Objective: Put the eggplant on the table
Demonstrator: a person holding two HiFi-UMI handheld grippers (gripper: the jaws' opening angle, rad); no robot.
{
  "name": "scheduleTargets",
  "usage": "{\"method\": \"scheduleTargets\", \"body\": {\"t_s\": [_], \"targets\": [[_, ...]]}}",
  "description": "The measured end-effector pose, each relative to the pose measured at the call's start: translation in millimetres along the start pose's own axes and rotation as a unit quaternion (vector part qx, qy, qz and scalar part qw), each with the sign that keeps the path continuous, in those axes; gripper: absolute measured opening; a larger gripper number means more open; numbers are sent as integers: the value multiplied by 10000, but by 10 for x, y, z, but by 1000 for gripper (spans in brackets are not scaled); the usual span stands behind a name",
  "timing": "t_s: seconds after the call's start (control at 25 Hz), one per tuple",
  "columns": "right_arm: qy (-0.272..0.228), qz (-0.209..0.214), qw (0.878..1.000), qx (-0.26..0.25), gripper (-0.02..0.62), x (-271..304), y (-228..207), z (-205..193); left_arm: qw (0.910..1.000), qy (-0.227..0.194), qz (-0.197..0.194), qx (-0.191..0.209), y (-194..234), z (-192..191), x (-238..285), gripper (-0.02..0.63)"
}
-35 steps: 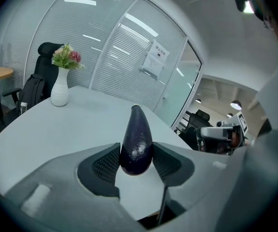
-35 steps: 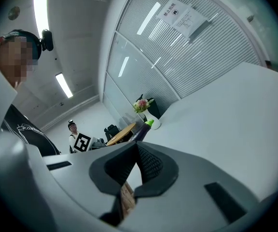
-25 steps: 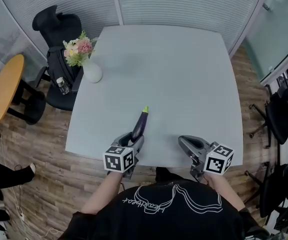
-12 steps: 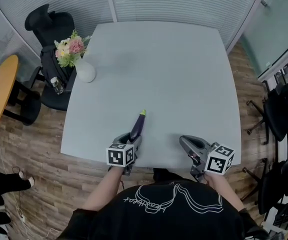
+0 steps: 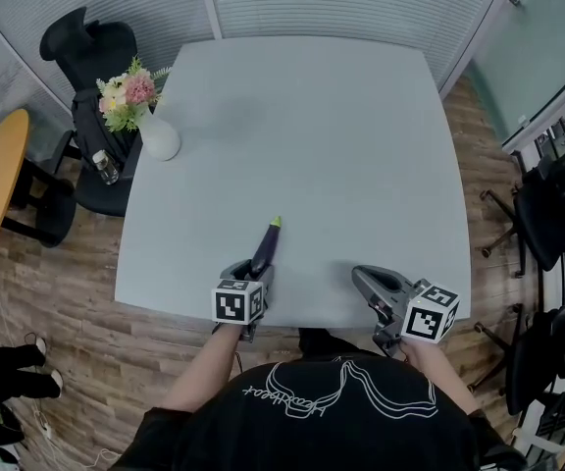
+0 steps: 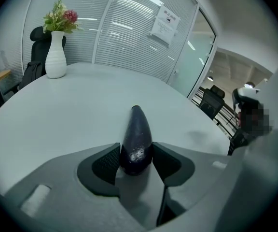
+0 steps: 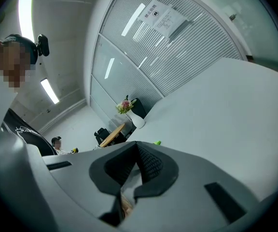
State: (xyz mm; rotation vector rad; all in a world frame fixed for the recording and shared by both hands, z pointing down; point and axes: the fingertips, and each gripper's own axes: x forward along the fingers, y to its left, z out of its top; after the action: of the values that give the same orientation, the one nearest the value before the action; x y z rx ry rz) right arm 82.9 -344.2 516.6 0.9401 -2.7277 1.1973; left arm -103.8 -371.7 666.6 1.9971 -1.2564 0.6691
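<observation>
Left claw: my left gripper (image 5: 256, 275) is clamped on the thick end of the dark purple, glossy eggplant (image 5: 265, 245), both pads pressing its sides.
Eggplant: it slants down over the near edge of the pale grey square table (image 5: 361, 145), green stem end pointing away from me. I cannot tell whether that end touches the top.
Right claw: my right gripper (image 5: 371, 281) hangs at the near edge, well apart from the eggplant, its jaws together on nothing.
Risk, roll: the skin looks slick and round, so if I let go while it sits high or tilted, I expect it to roll.
Risk, edge: it is close to the near edge, and a roll toward me could drop it.
Container: the white ceramic vase (image 5: 158, 140) at the far left corner holds pink and green flowers (image 5: 126, 91).
</observation>
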Motion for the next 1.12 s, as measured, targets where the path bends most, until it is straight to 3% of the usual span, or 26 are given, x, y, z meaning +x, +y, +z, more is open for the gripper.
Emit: {"method": "scheduleTargets", "body": {"t_s": [0.4, 0.68, 0.92, 1.12], "targets": [[-68, -32, 10000, 44, 9, -63, 9, -35, 9996, -156, 155, 151, 0, 29, -1, 216], [-42, -81, 10000, 16, 8, -118, 34, -88, 9992, -352, 78, 153, -72, 66, -30, 273], [-56, 16, 10000, -44, 9, -143, 156, -125, 9978, -626, 198, 133, -114, 163, -288, 275], [-28, 167, 9988, -458, 9, -104, 367, -142, 9954, -947, 134, -62, -208, 224, -664, 273]]}}
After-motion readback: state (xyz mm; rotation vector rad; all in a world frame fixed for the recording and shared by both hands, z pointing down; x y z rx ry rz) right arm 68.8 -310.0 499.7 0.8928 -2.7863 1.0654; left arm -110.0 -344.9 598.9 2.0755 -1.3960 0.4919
